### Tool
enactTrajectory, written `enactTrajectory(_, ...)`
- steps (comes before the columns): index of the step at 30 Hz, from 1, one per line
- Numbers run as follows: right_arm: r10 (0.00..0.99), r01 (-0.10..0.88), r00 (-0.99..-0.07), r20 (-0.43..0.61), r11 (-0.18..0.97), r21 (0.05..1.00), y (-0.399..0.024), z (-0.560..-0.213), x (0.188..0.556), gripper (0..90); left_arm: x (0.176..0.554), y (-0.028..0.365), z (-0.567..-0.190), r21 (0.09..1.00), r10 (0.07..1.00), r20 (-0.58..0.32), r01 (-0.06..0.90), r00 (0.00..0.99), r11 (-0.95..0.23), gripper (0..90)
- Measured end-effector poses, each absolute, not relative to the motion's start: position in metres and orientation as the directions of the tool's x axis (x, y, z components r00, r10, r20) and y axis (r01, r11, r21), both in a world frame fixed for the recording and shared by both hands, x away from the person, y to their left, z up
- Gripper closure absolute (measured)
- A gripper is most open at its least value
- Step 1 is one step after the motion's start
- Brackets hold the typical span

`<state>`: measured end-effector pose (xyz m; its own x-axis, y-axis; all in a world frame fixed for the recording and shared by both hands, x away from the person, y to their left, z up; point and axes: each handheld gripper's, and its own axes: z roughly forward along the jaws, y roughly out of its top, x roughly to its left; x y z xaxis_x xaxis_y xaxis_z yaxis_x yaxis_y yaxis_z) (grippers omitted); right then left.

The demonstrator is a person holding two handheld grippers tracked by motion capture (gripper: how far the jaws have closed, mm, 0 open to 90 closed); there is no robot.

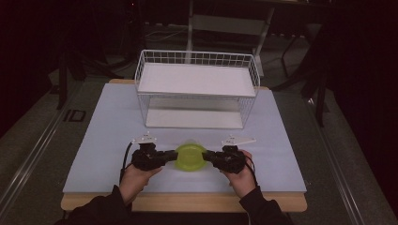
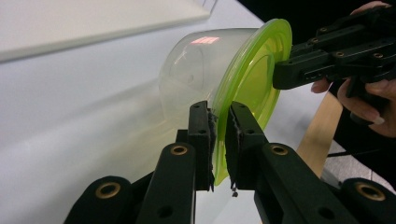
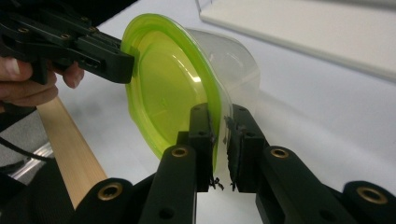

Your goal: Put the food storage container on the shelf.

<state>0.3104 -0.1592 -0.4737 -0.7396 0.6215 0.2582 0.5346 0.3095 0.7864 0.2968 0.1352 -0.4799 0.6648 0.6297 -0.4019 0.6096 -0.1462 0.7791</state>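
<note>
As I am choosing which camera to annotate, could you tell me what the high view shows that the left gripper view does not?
High view alone: the wire basket with its white shelf, the whole table, both forearms, and the left gripper seen from outside.

Left gripper view alone: the left jaws shut on the lid's rim at close range, and the clear tub lying on its side.

Both: the green-lidded tub held between the two grippers, with the right gripper pinching the opposite rim.

Dim room; pale table [image 1: 112,140], wooden edge; dark floor [image 1: 28,136]; white frame [image 1: 225,23] behind.
</note>
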Motion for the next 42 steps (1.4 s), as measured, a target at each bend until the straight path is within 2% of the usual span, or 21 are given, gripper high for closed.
enactTrajectory(22,0.643,0.492,-0.729,0.235,0.254,0.833,-0.155,-0.399,0.321,80.7,0.307,0.141,-0.409,0.859,0.620,-0.338,0.501,0.707,-0.103,82.6)
enactTrajectory(42,0.650,0.515,-0.706,0.280,0.200,0.834,-0.157,-0.343,0.347,80.4,0.333,0.141,-0.347,0.887,0.614,-0.310,0.454,0.726,-0.089,83.0)
